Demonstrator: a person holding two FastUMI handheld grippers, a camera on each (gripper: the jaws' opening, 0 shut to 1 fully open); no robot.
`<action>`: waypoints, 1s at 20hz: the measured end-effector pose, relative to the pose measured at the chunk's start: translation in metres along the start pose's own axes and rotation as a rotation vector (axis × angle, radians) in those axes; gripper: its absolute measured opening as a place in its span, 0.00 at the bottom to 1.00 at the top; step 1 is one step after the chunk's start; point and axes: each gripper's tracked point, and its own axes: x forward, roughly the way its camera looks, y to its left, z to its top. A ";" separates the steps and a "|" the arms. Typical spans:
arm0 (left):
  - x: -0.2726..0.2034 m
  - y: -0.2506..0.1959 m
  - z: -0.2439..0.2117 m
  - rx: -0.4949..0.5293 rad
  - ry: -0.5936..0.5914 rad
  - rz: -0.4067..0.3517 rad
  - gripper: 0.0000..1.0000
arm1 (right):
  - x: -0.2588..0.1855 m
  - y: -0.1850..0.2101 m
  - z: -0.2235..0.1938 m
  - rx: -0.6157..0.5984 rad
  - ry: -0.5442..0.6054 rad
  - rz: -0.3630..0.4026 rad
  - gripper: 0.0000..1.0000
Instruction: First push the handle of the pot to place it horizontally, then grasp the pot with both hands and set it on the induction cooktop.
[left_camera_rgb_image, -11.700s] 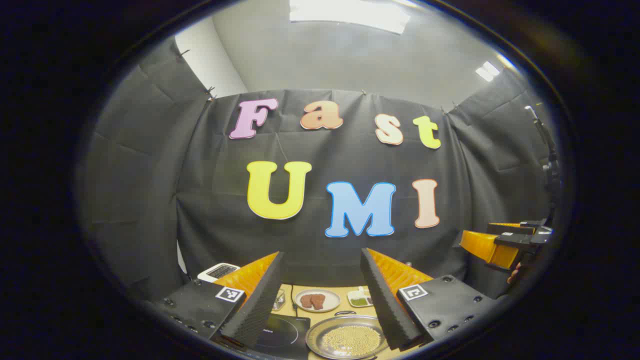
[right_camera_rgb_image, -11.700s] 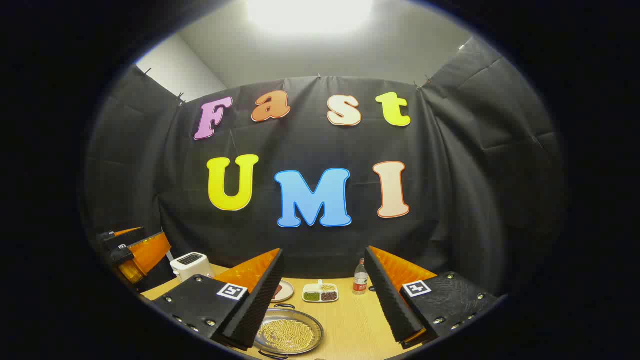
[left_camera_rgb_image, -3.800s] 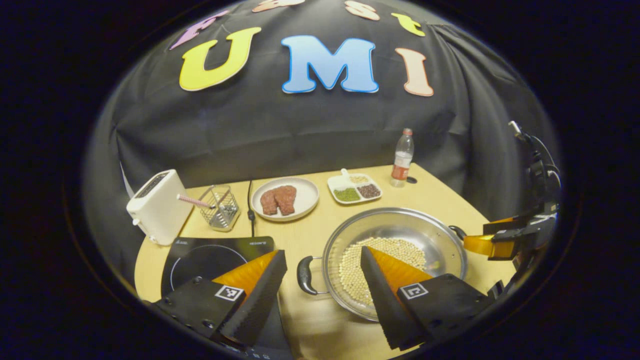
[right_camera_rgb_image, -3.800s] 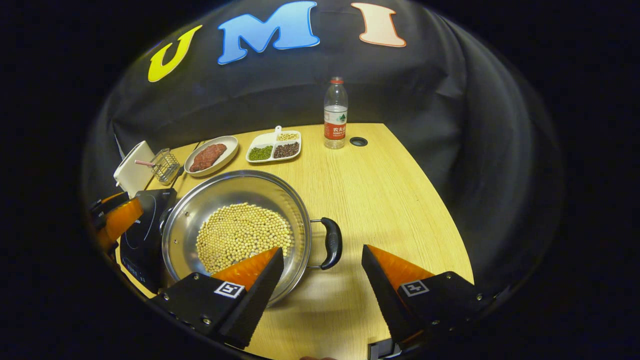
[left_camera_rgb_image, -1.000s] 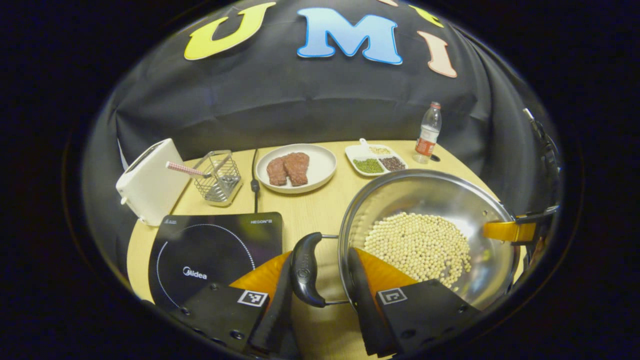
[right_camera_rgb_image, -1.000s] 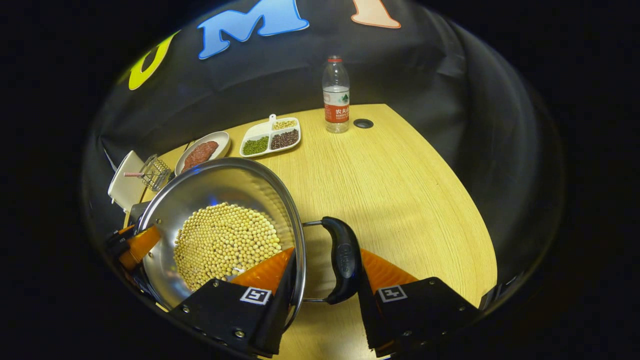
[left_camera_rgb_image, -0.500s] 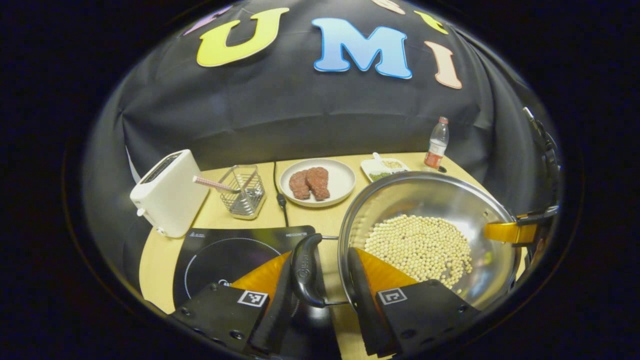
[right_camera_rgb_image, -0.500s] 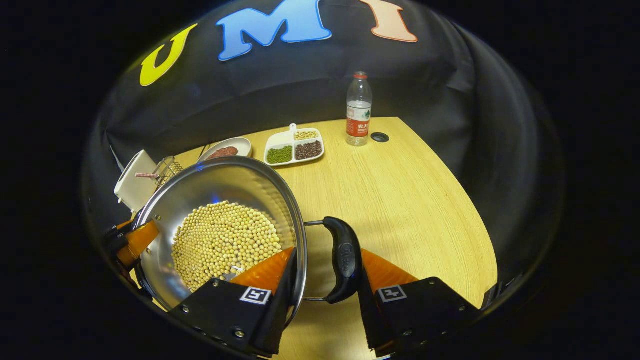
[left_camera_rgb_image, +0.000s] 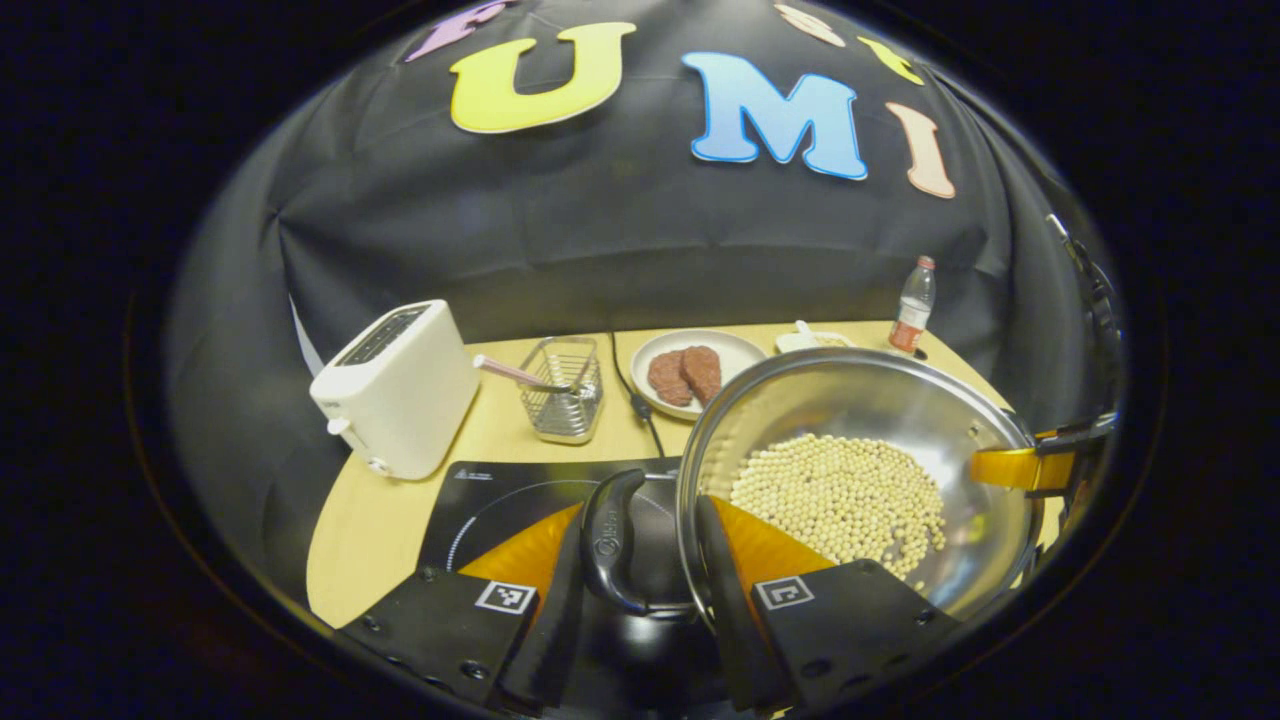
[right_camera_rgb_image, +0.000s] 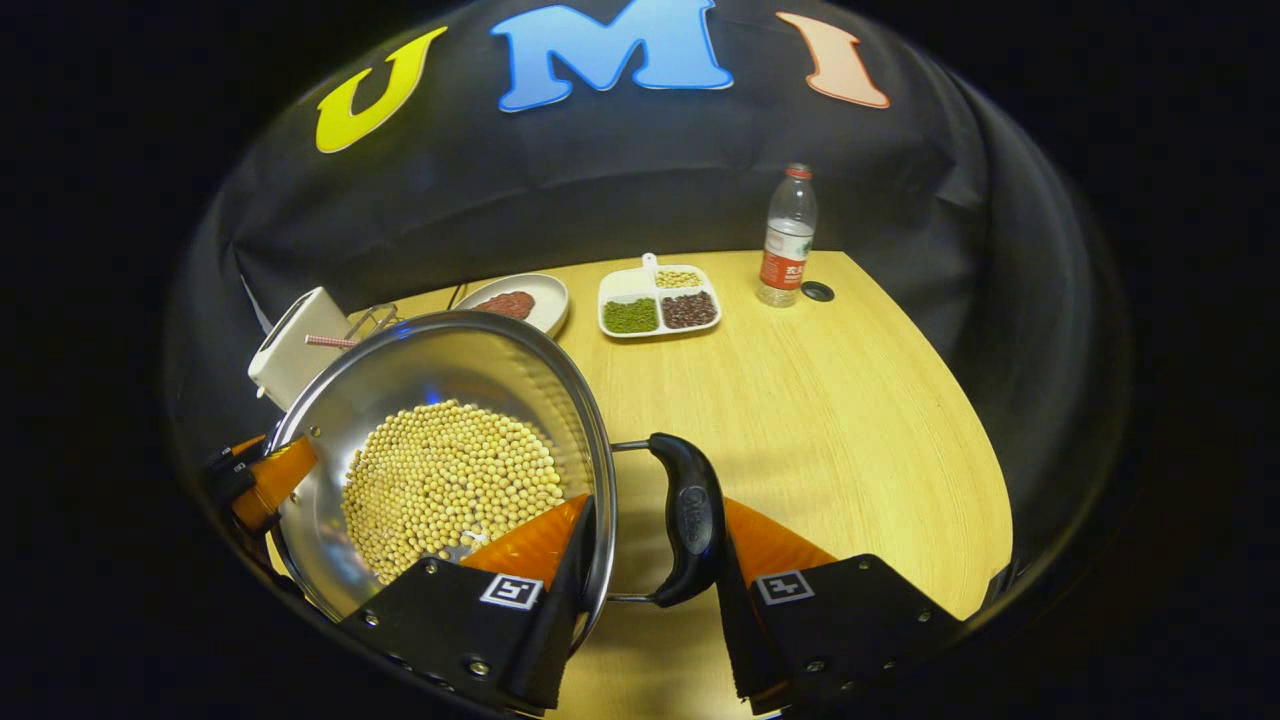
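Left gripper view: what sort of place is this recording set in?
Most likely a mock kitchen staged in a cloth-walled booth: a wooden table carries an induction cooktop, a white toaster and a plate of meat, while a pot of beans is carried.

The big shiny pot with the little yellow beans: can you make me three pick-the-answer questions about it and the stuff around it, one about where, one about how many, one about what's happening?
1. Where is the white toaster?
A. left of the wire basket
B. beside the plastic bottle
C. inside the pot

2. How many meat pieces lie on the round white plate?
A. one
B. two
C. four

3. What is the left claw doing?
A. hanging open
B. gripping the basket
C. shut on the black pot handle

Answers: 1 A, toaster and basket stand side by side; 2 B, two brown pieces show; 3 C, both fingers press the handle of the round steel pot.
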 end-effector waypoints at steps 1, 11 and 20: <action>-0.001 0.000 0.000 -0.005 0.000 0.006 0.65 | 0.000 0.007 0.001 -0.007 0.001 0.004 0.63; -0.003 -0.007 -0.006 -0.044 0.004 0.060 0.65 | 0.008 0.081 0.001 -0.061 0.008 0.040 0.63; -0.006 -0.008 -0.001 -0.037 0.000 0.085 0.65 | 0.016 0.131 -0.008 -0.069 0.020 0.054 0.63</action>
